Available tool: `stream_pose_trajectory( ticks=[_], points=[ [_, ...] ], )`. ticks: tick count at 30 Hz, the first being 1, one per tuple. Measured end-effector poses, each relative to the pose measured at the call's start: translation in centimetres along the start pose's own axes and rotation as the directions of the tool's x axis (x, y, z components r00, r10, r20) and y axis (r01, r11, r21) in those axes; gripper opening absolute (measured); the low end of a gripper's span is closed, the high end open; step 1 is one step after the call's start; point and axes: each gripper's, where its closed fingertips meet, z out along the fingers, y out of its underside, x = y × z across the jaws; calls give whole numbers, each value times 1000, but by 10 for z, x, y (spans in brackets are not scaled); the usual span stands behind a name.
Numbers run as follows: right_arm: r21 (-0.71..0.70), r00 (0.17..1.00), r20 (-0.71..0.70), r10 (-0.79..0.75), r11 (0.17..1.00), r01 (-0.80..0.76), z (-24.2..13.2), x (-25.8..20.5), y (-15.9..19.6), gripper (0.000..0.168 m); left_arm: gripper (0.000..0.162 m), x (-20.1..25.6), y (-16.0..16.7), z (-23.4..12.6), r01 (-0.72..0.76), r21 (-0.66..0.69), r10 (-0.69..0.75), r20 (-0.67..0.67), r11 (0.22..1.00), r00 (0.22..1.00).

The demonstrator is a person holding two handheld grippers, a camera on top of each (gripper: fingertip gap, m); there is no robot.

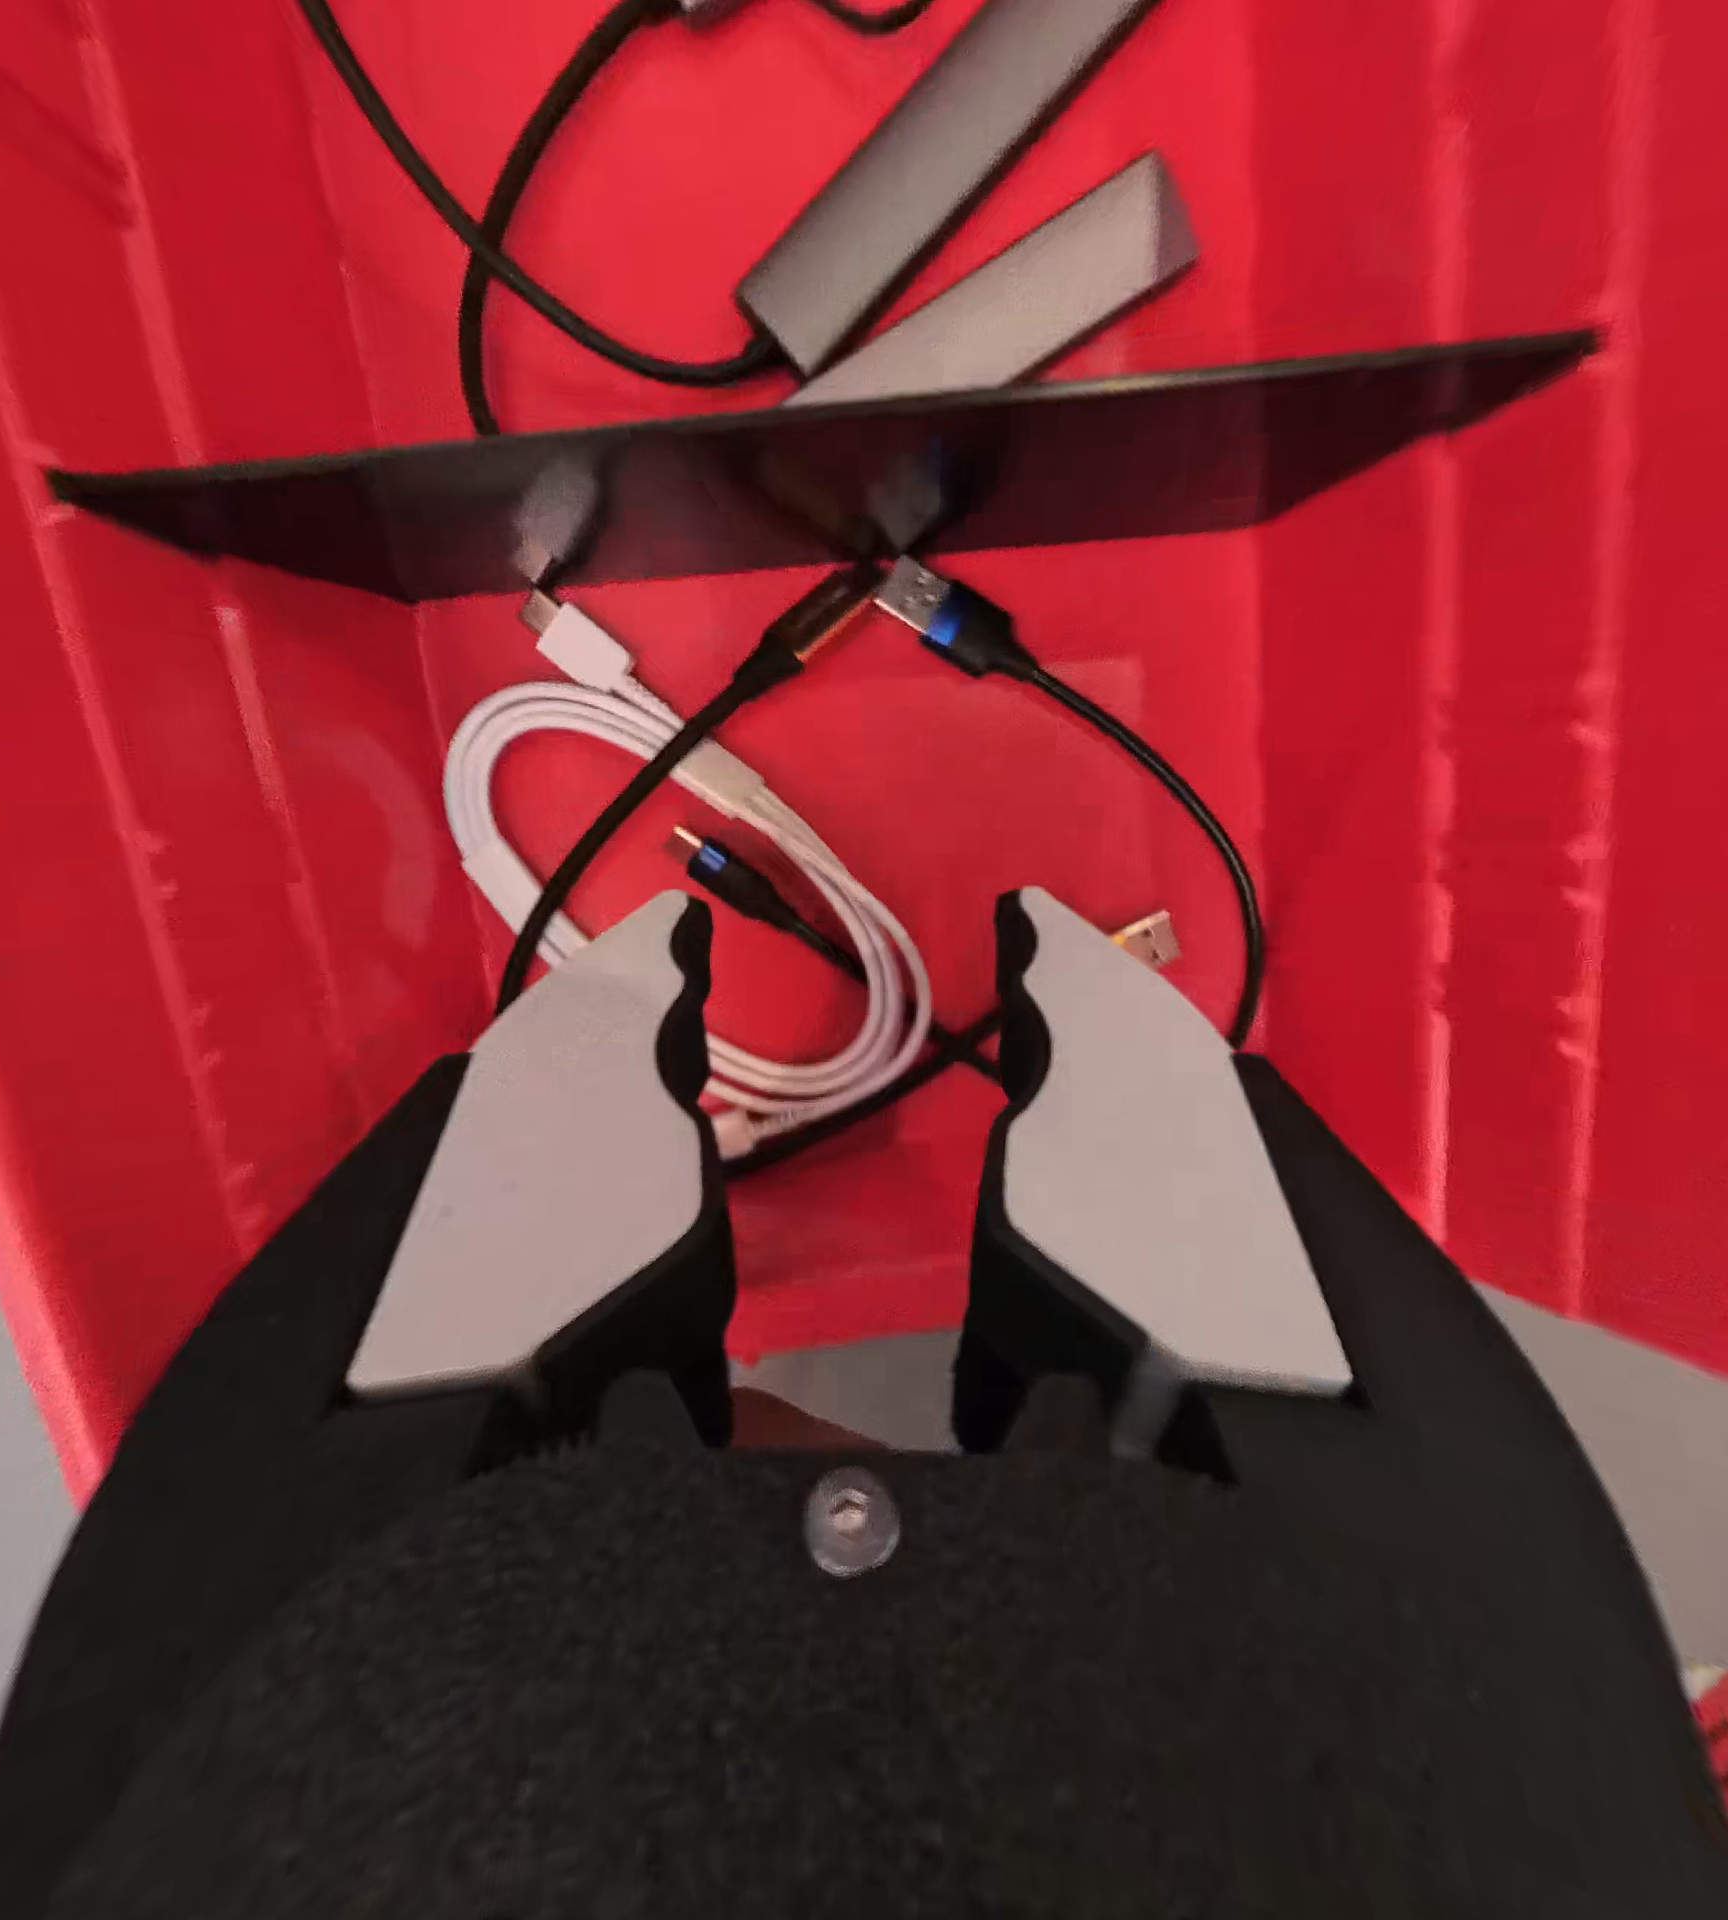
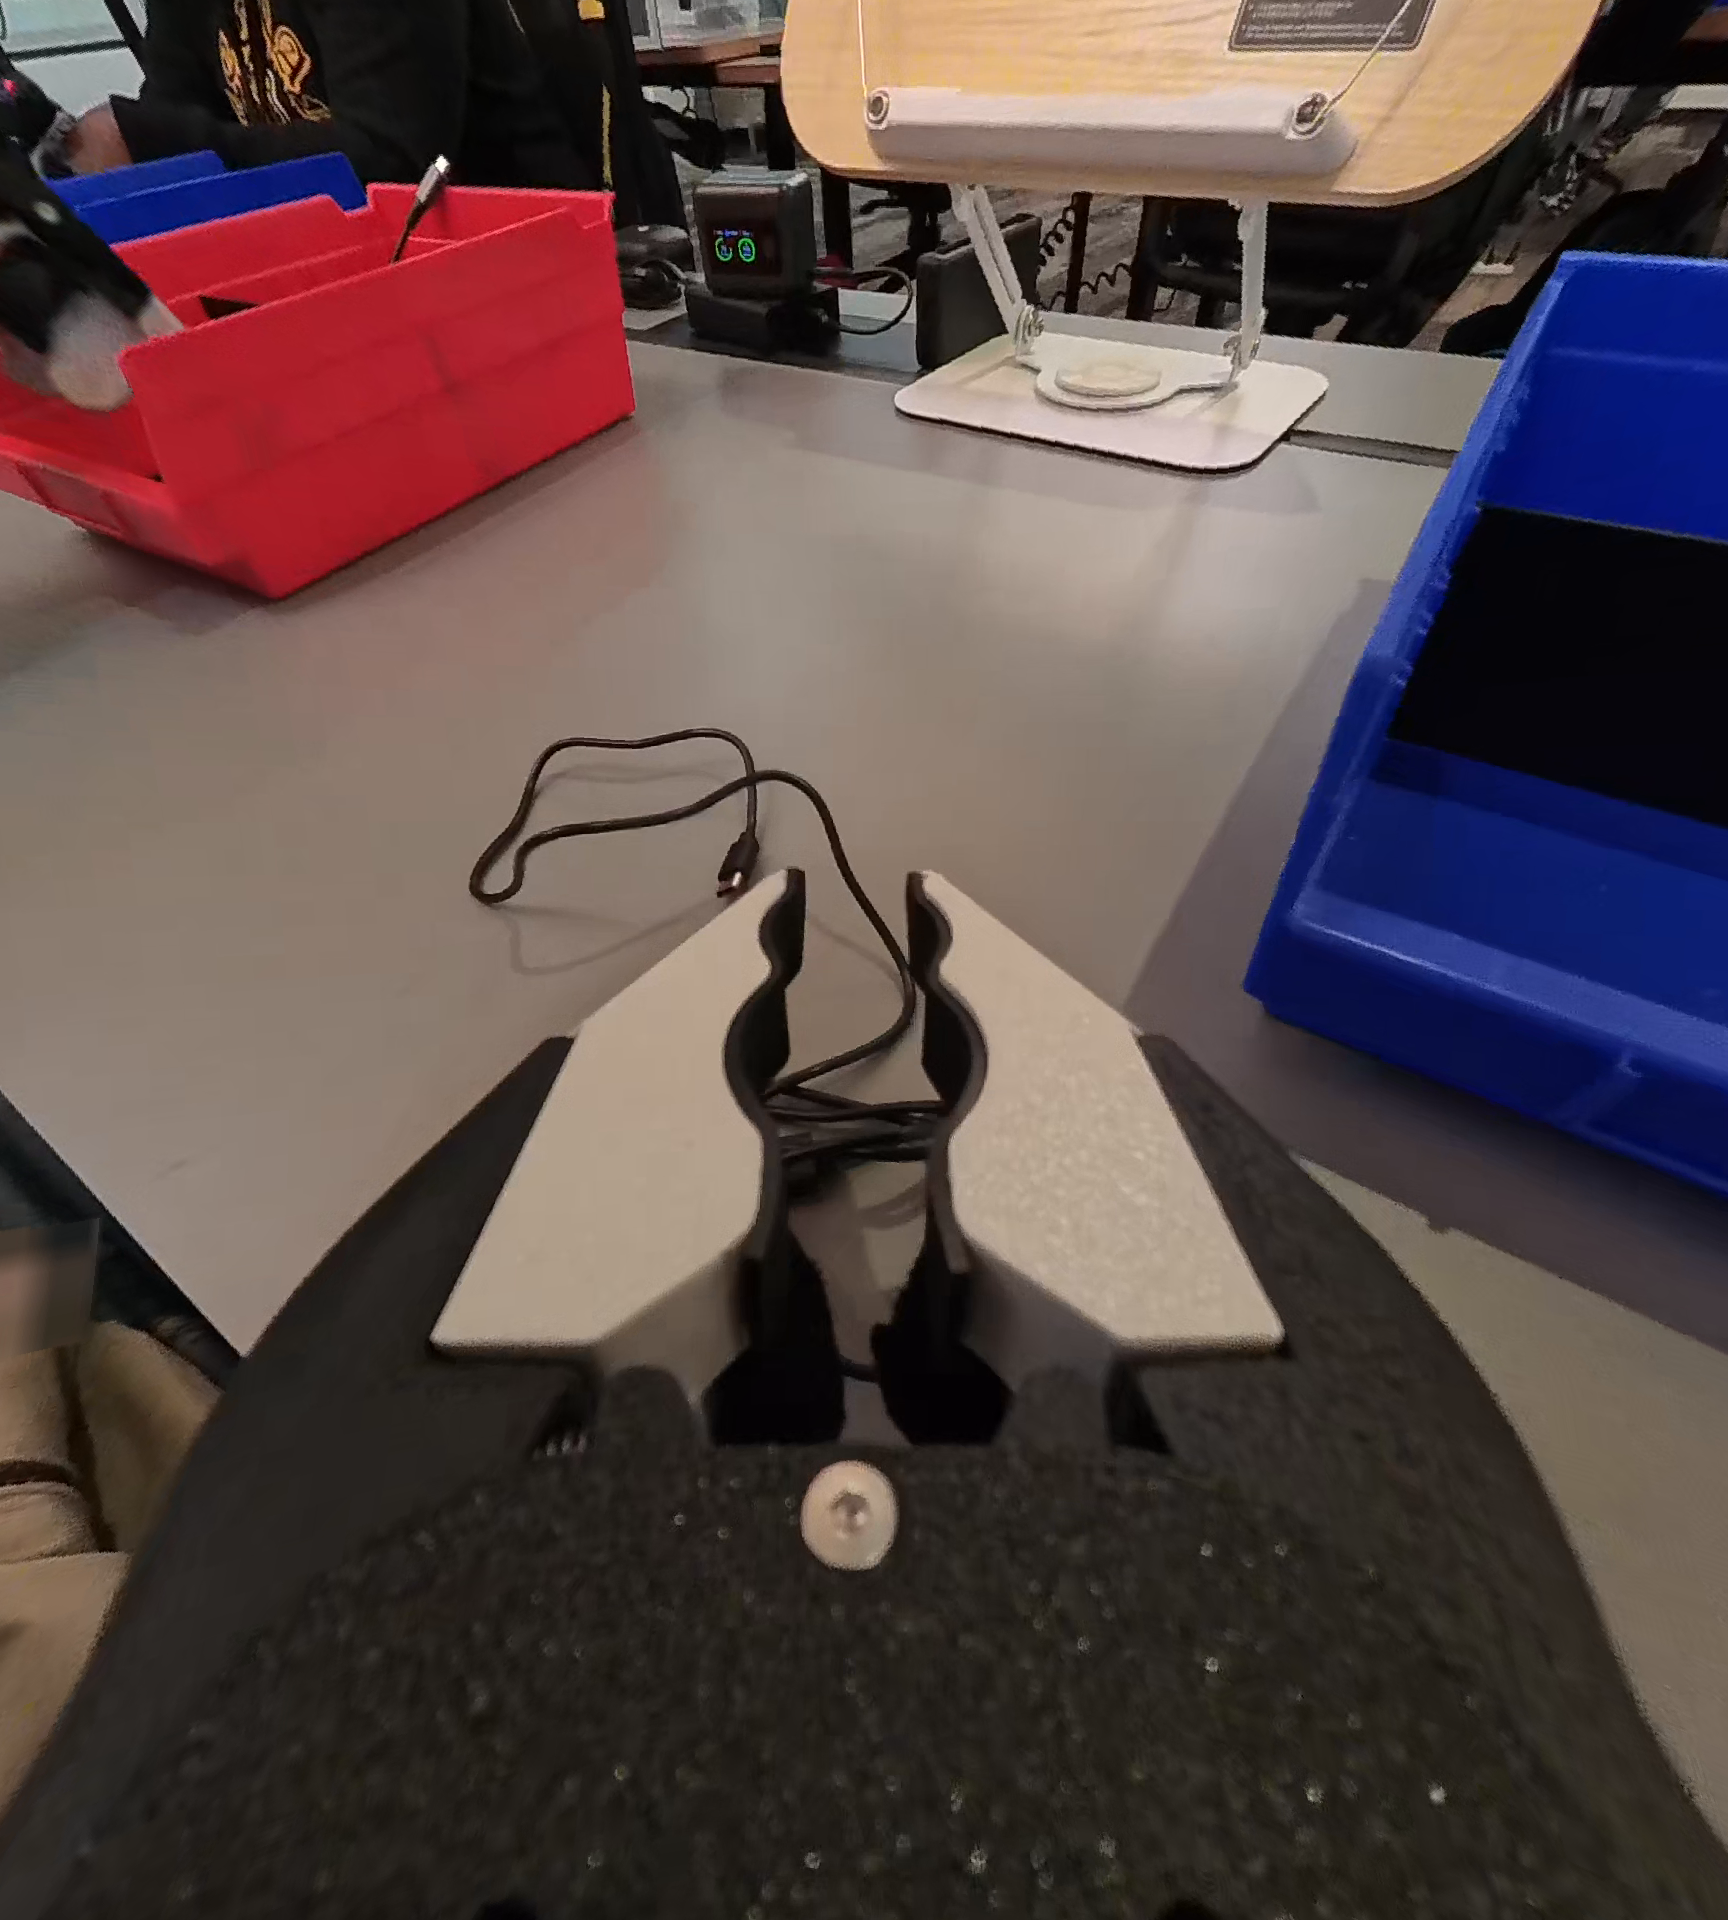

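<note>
- Looking down into the red bin, the left gripper is seen hovering with its jaws spread and nothing between them; a careless descent could be stopped by the bin's walls or by the black divider across it.
- Beside the right gripper, the blue bin is set on the grey table; its front lip could be clipped if the gripper were swung sideways.
- Beyond the divider, two grey hubs are lying, and they could be dragged along by their black lead if it were snagged.
- Under the left jaws, a coiled white cable is crossed by black cables with blue-collared plugs; being tangled, several might be lifted together when only one is pinched.
- Between the right jaws, parted only narrowly, a loose black cable is bunched on the table; whether it is pinched cannot be told, and so thin a cord could slip free.
</note>
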Motion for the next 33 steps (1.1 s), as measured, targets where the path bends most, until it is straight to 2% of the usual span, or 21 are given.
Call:
stream_pose_trajectory(
  ticks=[5,8,10,12,16,19,23,24,26,28,31,32,33],
  points=[
    [1,1000,2,21,1000,-21,-4,3,2,18,50,-10,-2,32,126,-128,-132,-35,984,991],
    [-6,1000,5,30,1000,-30,-5,4,4,18,31,-24,-4,39,174,-119,-174,12,977,985],
    [-5,999,11,35,999,-35,-6,4,4,18,21,-26,-4,42,218,-117,-220,-4,969,975],
    [-8,999,16,38,999,-38,-6,4,5,18,12,-25,-4,42,232,-116,-236,-27,966,971],
    [-8,999,20,42,999,-42,-6,3,5,18,10,-22,-3,36,244,-85,-249,-59,966,967],
    [-8,999,20,42,999,-42,-7,3,5,18,8,-7,-7,15,231,-41,-234,-150,972,960],
    [-9,999,23,40,999,-39,-7,1,5,18,6,32,-16,-40,67,73,-29,-427,995,904],
    [-11,999,25,37,999,-37,-7,0,5,18,5,35,-16,-51,31,93,15,-453,995,892],
    [-12,999,26,29,1000,-29,-7,-2,5,18,5,25,-13,-62,-51,115,94,-401,992,911],
    [-14,999,26,18,1000,-17,-7,-4,5,18,4,17,-8,-69,-207,142,241,-304,968,921],
    [-18,1000,22,4,1000,-4,-7,-4,5,18,4,19,1,-77,-438,153,459,-153,886,875],
    [-20,1000,21,2,1000,-1,-7,-5,6,18,4,28,0,-82,-458,198,490,-157,866,858],
    [-21,1000,22,0,1000,0,-7,-5,6,18,4,41,-4,-89,-420,270,480,-217,866,850]
  ],
)
